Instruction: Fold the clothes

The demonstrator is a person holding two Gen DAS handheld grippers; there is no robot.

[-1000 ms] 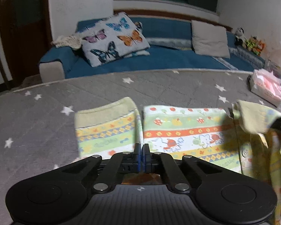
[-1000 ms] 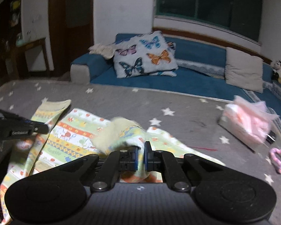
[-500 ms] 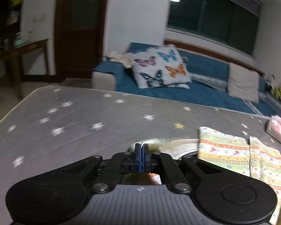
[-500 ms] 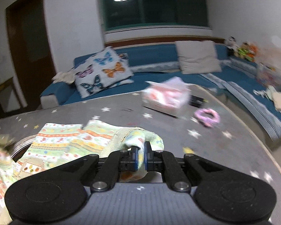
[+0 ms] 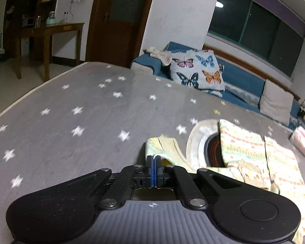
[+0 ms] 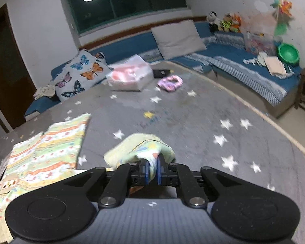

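Observation:
A child's garment (image 5: pixel 252 156) with yellow, orange and green printed bands lies on the grey star-patterned bed cover (image 5: pixel 81 122). In the left wrist view my left gripper (image 5: pixel 153 160) is shut on a pale yellow edge of it (image 5: pixel 166 145), low over the cover, with the rest of the cloth trailing to the right. In the right wrist view my right gripper (image 6: pixel 151 167) is shut on a bunched yellow corner (image 6: pixel 140 148), and the garment (image 6: pixel 44 152) spreads to the left. Its collar opening (image 5: pixel 210 149) shows dark.
A pink-filled clear bag (image 6: pixel 130 75), a pink ring (image 6: pixel 169 82) and a dark flat object (image 6: pixel 161 72) lie at the far side of the bed cover. A blue sofa (image 6: pixel 244 67) with a butterfly cushion (image 5: pixel 197 72) runs behind. A wooden table (image 5: pixel 48 38) stands far left.
Both grippers have swung outward with the cloth: the left view has turned left toward the door, the right view right toward the sofa corner. The garment is now stretched between them.

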